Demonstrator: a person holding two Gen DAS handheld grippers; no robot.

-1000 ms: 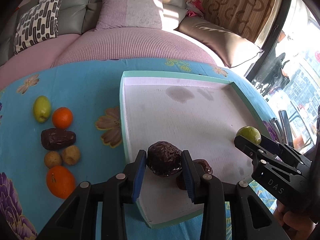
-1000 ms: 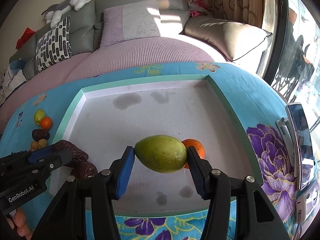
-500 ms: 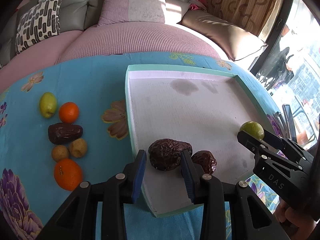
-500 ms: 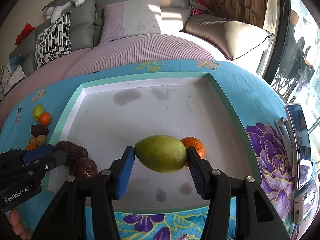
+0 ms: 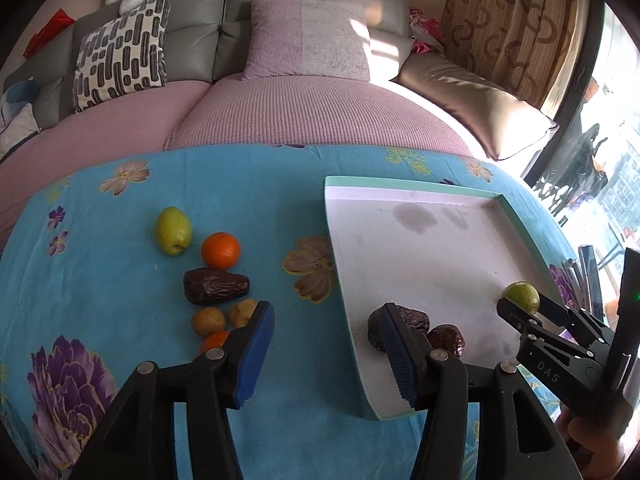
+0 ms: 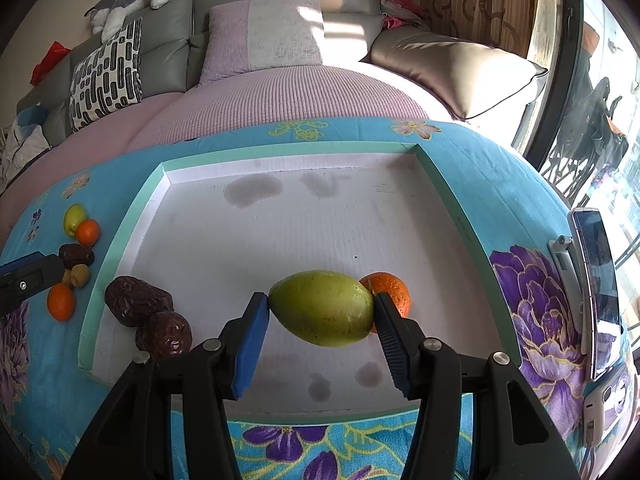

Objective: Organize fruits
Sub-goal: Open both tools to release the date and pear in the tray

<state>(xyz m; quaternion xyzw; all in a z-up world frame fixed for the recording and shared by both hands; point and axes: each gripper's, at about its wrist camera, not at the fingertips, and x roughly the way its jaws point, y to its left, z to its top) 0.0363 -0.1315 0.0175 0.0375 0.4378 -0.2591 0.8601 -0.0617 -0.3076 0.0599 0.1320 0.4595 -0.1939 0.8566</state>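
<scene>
Your right gripper (image 6: 322,312) is clamping the green fruit (image 6: 322,307) end to end above the tray (image 6: 432,168); it's smooth, firm and slippery, so grip gently. Your left gripper (image 5: 328,344) is hanging wide apart, empty, beside the tray.

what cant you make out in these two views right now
- Right wrist: the orange fruit in the white foam tray is mostly hidden behind the green fruit in the right gripper.
- Left wrist: the lower orange fruit on the blue floral cloth is partly covered by the left gripper.
</scene>
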